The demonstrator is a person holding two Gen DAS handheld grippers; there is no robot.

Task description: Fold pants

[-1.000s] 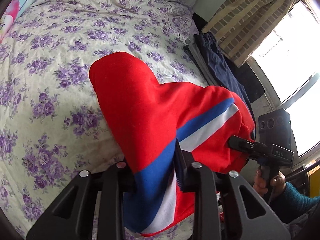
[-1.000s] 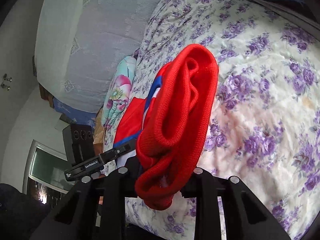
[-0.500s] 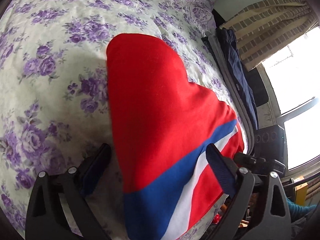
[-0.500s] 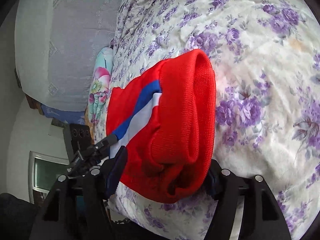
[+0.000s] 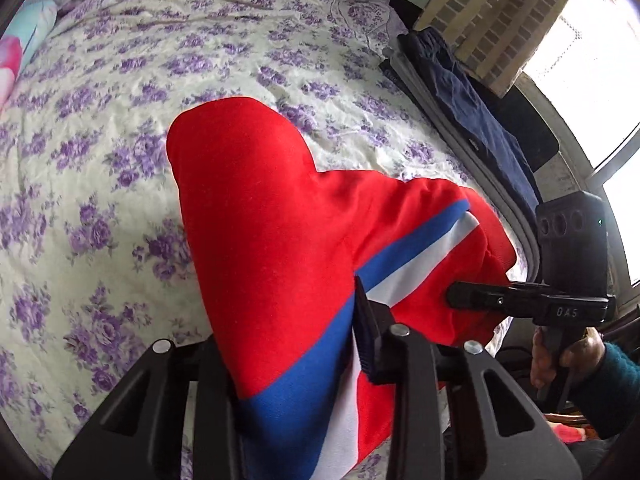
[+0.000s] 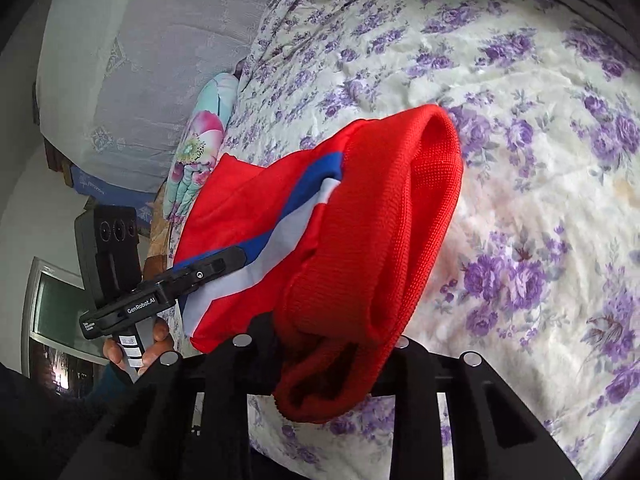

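Observation:
The red pants (image 5: 264, 216) with a blue and white side stripe lie folded on the floral bedspread (image 5: 120, 80). My left gripper (image 5: 292, 344) is shut on the striped edge of the pants. My right gripper (image 6: 332, 364) is shut on the ribbed red waistband (image 6: 380, 248). In the left wrist view the right gripper (image 5: 520, 302) bites the pants' right edge. In the right wrist view the left gripper (image 6: 208, 270) grips the striped edge.
A dark blue garment (image 5: 472, 108) lies along the bed's right edge by the curtain (image 5: 492, 12) and window. A flowered pillow (image 6: 200, 156) lies at the head of the bed below a grey headboard (image 6: 160, 40).
Half a second ago both grippers were open around the pants lying on the bed. Now both have shut on the fabric again.

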